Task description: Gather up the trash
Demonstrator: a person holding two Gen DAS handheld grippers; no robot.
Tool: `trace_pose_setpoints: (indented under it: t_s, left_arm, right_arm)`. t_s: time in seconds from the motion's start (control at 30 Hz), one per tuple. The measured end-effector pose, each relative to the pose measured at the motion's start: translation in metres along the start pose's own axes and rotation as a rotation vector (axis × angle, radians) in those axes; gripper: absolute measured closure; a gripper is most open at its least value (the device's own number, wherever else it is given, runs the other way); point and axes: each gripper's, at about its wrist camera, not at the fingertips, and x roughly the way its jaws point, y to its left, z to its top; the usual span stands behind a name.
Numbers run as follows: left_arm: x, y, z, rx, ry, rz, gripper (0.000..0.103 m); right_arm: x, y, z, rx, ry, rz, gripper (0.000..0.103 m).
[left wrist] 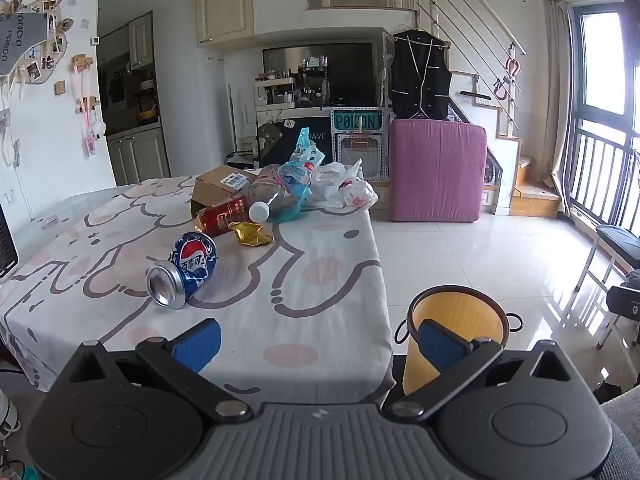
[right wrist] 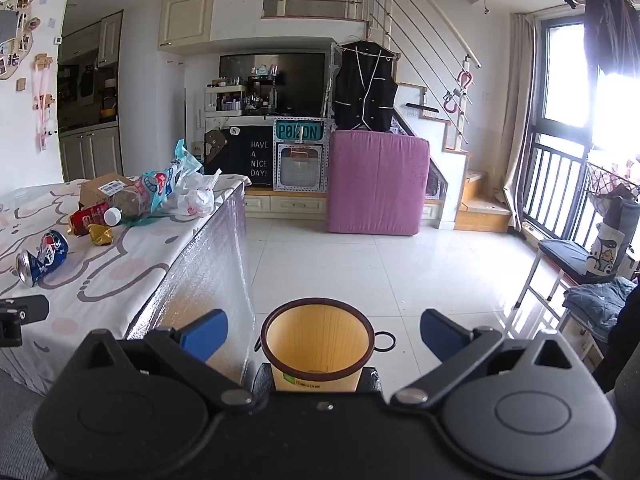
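Observation:
A crushed blue Pepsi can [left wrist: 184, 268] lies on the table's patterned cloth [left wrist: 312, 280], also in the right wrist view [right wrist: 42, 262]. Behind it lie a gold wrapper [left wrist: 252, 234], a red packet [left wrist: 222, 216], a plastic bottle [left wrist: 272, 192], a cardboard box [left wrist: 220, 188], a blue bag [left wrist: 302, 164] and white bags [left wrist: 348, 188]. A yellow bin [left wrist: 456, 328] stands on the floor by the table's corner [right wrist: 318, 344]. My left gripper [left wrist: 316, 340] is open and empty above the table's near edge. My right gripper [right wrist: 322, 334] is open and empty above the bin.
A pink mattress [right wrist: 376, 182] leans upright across the tiled floor [right wrist: 400, 264]. A staircase [right wrist: 476, 200] rises behind it. A bench [right wrist: 568, 256] and folded clothes [right wrist: 600, 300] stand by the window at the right. A dark object [left wrist: 6, 240] sits at the table's left edge.

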Motion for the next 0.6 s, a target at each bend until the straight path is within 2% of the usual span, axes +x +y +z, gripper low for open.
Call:
trace_pose_setpoints:
  t_s: [0.6]
  left_arm:
    - [0.0,0.0001,0.0,-0.002,-0.001,-0.002,0.0]
  right_arm:
    - [0.0001,-0.0015,0.0012,0.001,0.0,0.0,0.0]
